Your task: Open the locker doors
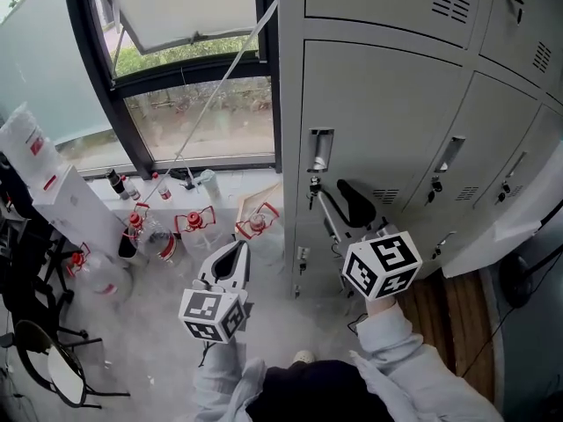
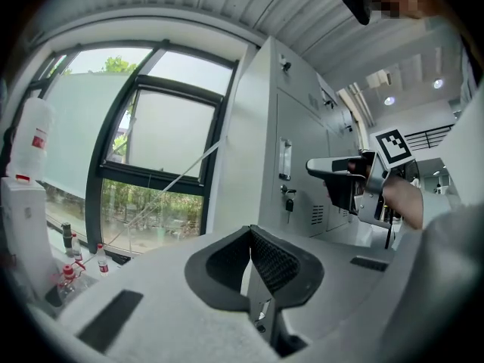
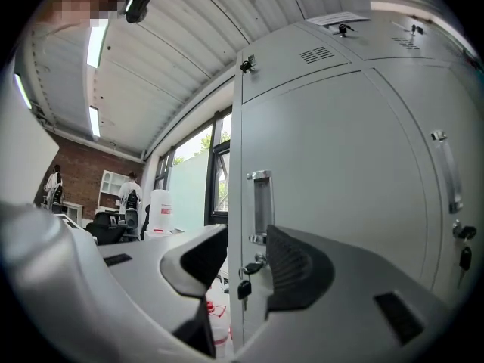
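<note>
Lockers (image 1: 378, 104) R, window (image 1: 193, 104) L; bottles (image 1: 193, 222) on floor under window. 1 key (image 1: 313, 187) under door handle (image 1: 320, 150). Right gripper (image 1: 341, 207) before handle; left gripper (image 1: 234, 251) to its L, before bottles.

A tall black-framed window (image 1: 193, 104) fills the eleven o'clock side, its upper sash tilted open, with green bushes beyond the glass. Below it, on the pale grey floor (image 1: 149, 341), clear jugs with red handles (image 1: 195, 222) stand near the sill. A black chair (image 1: 44, 367) sits at eight o'clock, and wooden boards (image 1: 449, 315) show at four. Overhead runs a ribbed white ceiling (image 3: 174, 51) with strip lights (image 3: 97, 44). A brick wall (image 3: 76, 176) lies far off at nine.
</note>
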Demonstrator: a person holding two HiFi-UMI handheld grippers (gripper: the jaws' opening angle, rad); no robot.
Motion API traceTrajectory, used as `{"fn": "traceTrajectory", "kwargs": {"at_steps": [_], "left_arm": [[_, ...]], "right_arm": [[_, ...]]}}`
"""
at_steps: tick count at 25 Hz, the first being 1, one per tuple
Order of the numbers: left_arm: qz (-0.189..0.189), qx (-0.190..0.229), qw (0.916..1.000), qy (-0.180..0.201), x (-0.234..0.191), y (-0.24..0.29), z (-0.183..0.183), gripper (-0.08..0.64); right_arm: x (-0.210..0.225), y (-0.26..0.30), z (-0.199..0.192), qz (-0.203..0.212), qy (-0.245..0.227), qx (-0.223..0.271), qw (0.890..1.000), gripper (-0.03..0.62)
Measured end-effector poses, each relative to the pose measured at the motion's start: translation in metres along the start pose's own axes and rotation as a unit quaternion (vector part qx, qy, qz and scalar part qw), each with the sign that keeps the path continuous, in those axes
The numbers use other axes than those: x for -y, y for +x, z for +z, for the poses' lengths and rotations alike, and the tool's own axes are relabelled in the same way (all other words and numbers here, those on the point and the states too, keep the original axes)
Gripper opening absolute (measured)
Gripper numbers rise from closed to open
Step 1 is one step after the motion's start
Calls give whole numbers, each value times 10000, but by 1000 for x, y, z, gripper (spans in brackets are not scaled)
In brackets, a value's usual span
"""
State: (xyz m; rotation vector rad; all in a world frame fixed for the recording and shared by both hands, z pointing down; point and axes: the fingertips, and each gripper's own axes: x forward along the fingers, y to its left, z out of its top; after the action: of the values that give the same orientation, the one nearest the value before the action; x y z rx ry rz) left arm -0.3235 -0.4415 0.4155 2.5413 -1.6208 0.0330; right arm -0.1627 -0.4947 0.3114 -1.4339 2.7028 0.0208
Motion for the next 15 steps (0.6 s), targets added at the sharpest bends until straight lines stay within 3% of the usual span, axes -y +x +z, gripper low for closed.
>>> {"fn": "traceTrajectory", "kwargs": {"at_steps": [5, 15], "left_arm": [[106, 48, 9999, -15, -5, 0, 15, 8], [433, 111, 9990, -2, -24, -9, 21, 8]], "right_arm": [[-9, 25, 17, 157, -108, 26, 9998, 141], [-5, 63, 19, 53, -374, -84, 9993, 141]]}}
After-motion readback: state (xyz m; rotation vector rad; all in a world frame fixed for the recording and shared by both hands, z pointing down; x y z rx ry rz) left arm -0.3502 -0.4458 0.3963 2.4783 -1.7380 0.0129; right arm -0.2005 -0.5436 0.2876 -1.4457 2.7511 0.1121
